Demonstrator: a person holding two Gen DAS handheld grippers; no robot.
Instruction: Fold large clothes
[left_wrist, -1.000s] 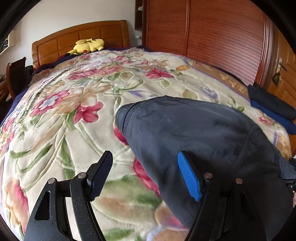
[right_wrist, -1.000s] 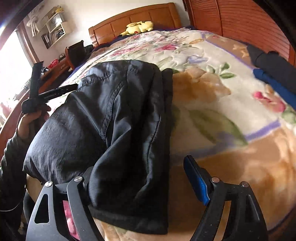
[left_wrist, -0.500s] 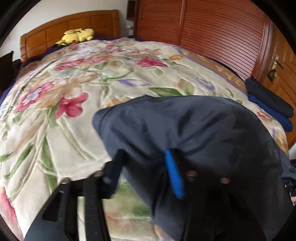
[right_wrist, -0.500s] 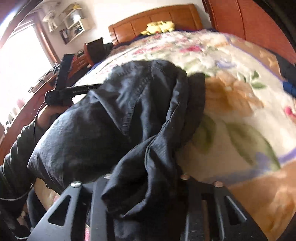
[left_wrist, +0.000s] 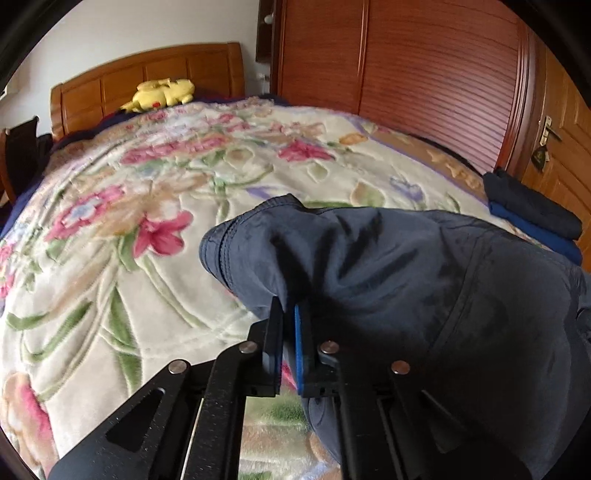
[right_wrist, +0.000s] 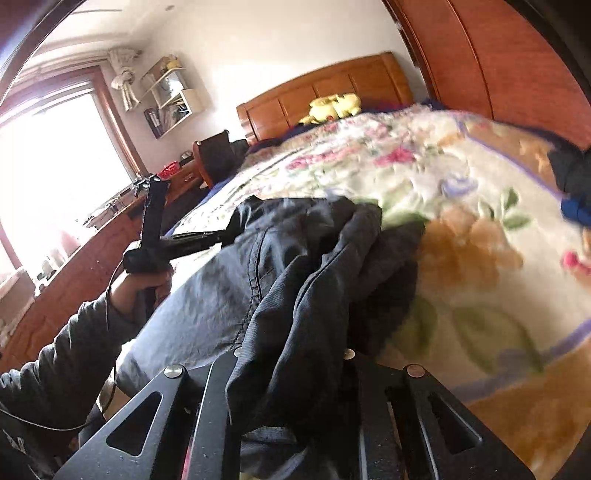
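A large dark navy garment (left_wrist: 406, 280) lies on the floral bedspread (left_wrist: 147, 206) near the foot of the bed. My left gripper (left_wrist: 289, 314) is shut on its left edge, and the cloth there rises off the bed. In the right wrist view the garment (right_wrist: 280, 277) is bunched and lifted. My right gripper (right_wrist: 291, 354) is shut on its near end, with cloth draped over the jaws. The left gripper (right_wrist: 225, 236) also shows there, held in a hand at the garment's far side.
A stack of folded dark and blue clothes (left_wrist: 532, 218) sits at the bed's right edge. A yellow plush toy (left_wrist: 162, 94) lies by the wooden headboard (left_wrist: 147, 77). A wooden wardrobe (left_wrist: 424, 81) stands to the right, a desk (right_wrist: 85, 251) to the left.
Both grippers were open a second ago and have closed on the garment. Both now lift their ends, and the cloth has bunched up off the bed.
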